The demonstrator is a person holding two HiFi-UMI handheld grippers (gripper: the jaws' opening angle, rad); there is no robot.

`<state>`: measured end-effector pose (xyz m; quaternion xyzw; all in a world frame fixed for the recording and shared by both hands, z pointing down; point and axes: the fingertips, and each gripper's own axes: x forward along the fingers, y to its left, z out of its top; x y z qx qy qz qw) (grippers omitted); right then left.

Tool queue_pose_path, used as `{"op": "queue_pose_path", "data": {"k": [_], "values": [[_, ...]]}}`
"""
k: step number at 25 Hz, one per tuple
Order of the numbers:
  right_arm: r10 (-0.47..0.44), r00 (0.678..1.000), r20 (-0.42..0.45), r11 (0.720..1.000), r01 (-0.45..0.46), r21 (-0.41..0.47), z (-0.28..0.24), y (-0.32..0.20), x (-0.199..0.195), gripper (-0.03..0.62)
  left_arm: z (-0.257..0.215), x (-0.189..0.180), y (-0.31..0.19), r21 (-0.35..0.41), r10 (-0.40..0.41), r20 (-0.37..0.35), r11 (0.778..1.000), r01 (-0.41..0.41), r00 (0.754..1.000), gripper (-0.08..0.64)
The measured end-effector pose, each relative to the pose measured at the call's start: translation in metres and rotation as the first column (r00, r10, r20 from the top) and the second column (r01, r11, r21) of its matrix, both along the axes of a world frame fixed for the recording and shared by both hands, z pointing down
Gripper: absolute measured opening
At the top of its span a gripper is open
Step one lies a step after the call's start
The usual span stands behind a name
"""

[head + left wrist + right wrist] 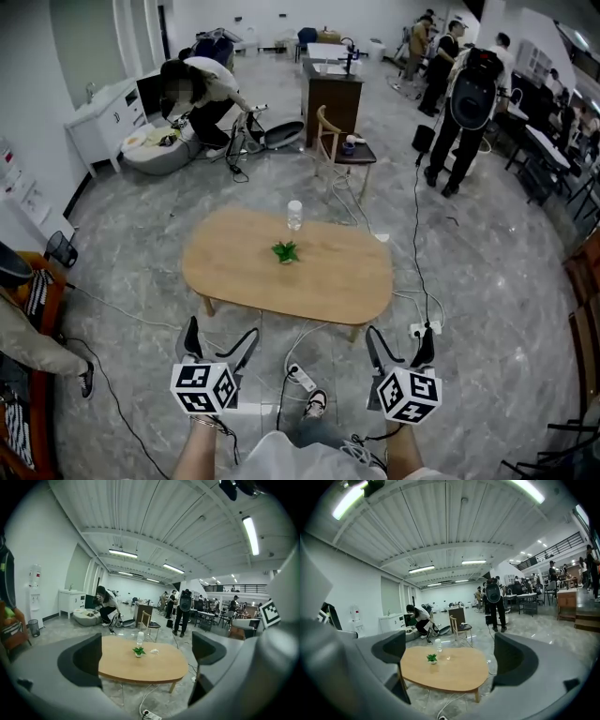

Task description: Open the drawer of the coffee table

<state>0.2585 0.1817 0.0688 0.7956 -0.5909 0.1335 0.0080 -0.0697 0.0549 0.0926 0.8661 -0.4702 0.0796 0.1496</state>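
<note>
Both grippers were held low, side by side, well short of the table. Left gripper [222,330]: jaws spread, nothing between them. Right gripper [399,333]: jaws also spread and empty. A white power strip [302,379] lay on the grey floor between them, with a shoe [316,404] just behind it.

The oval wooden coffee table [319,286] stood ahead, centred between the two grippers and touched by neither. No drawer front could be made out in any view. A small green potted plant [285,251] sat mid-top, and a clear plastic bottle [294,215] stood upright just beyond it.

Further back were a wooden chair [330,141] and a dark cabinet [333,92]. At far left a person crouched [202,89]; at far right a person with a backpack [466,108] stood.
</note>
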Motion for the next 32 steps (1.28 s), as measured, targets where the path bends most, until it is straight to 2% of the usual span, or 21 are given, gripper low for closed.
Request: {"op": "queue_pose_path", "data": {"k": [6, 10, 19, 23, 27, 29, 32], "values": [[-0.005, 0.999, 0.034, 1.0, 0.004, 0.015, 0.004, -0.057, 0.047, 0.586, -0.015, 0.048, -0.051, 0.026, 0.0, 0.039, 1.0, -0.001, 0.999, 0.577], [-0.005, 1.0, 0.01, 1.0, 0.005, -0.007, 0.02, -0.08, 0.071, 0.586, -0.009, 0.076, -0.074, 0.031, 0.012, 0.087, 0.999, -0.015, 0.996, 0.577], [-0.016, 0.998, 0.056, 0.997, 0.02, -0.08, 0.05, -0.104, 0.075, 0.586, 0.015, 0.105, -0.105, -0.027, 0.051, 0.089, 0.998, -0.049, 0.995, 0.577], [0.094, 0.995, 0.043, 0.993, -0.091, -0.072, 0.047, -0.097, 0.1, 0.586, 0.032, 0.122, -0.127, -0.058, 0.133, 0.106, 0.99, -0.127, 0.986, 0.577], [0.224, 0.974, 0.023, 0.968, -0.22, -0.119, 0.055, -0.061, 0.118, 0.586, 0.035, 0.149, -0.142, -0.061, 0.231, 0.102, 0.972, -0.226, 0.968, 0.577], [0.258, 0.966, 0.004, 0.959, -0.255, -0.127, 0.054, -0.052, 0.118, 0.586, 0.034, 0.167, -0.148, -0.062, 0.285, 0.086, 0.958, -0.281, 0.955, 0.577], [0.319, 0.947, 0.025, 0.941, -0.314, -0.128, 0.056, -0.035, 0.111, 0.586, 0.039, 0.193, -0.143, -0.08, 0.377, 0.075, 0.925, -0.371, 0.923, 0.577]]}}
